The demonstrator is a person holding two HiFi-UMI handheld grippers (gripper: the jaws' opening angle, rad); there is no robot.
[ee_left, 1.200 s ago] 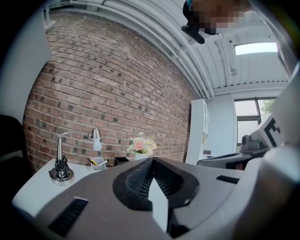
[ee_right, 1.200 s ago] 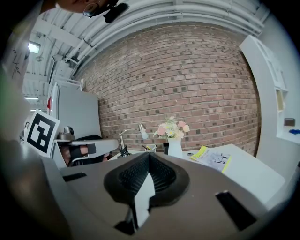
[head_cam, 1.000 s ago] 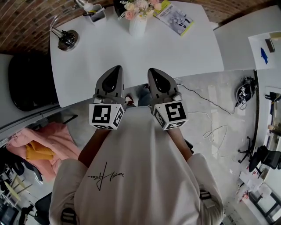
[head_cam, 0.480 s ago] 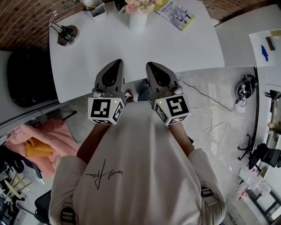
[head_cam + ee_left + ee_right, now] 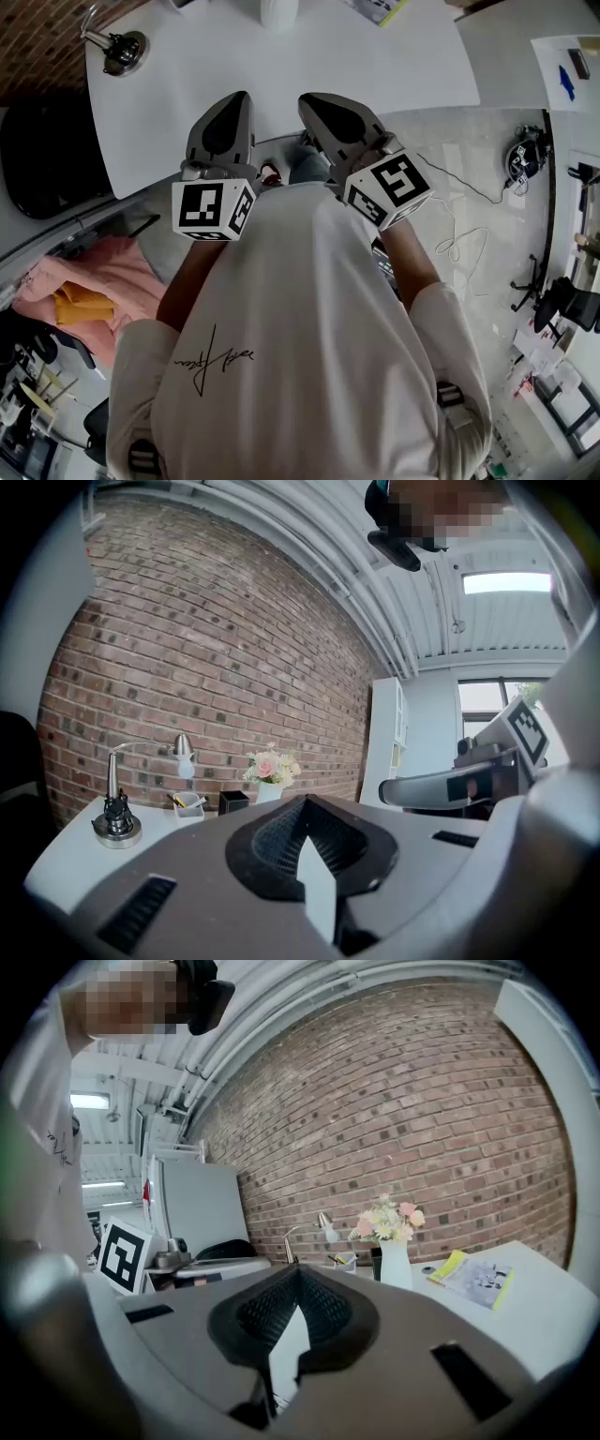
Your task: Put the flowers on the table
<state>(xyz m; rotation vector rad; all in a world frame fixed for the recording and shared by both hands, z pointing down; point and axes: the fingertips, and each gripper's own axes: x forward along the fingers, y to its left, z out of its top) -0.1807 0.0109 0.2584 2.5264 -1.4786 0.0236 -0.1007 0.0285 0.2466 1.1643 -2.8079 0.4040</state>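
Holding the left gripper [image 5: 239,97] and the right gripper [image 5: 306,99] side by side, a little apart, over the near edge of the table [image 5: 375,66], both pointing roughly level toward the brick wall [image 5: 206,649]. Pinched fully closed on the left, with nothing gripped. Closed likewise on the right, jaws together and empty. Standing at the far side of the table, close to the wall and well apart from both grippers: the flowers [image 5: 386,1221], upright in a white vase [image 5: 396,1266]. To the left of the flowers, a pen cup [image 5: 189,803] and a lamp [image 5: 117,819]. To the right, lying flat, a booklet [image 5: 473,1279].
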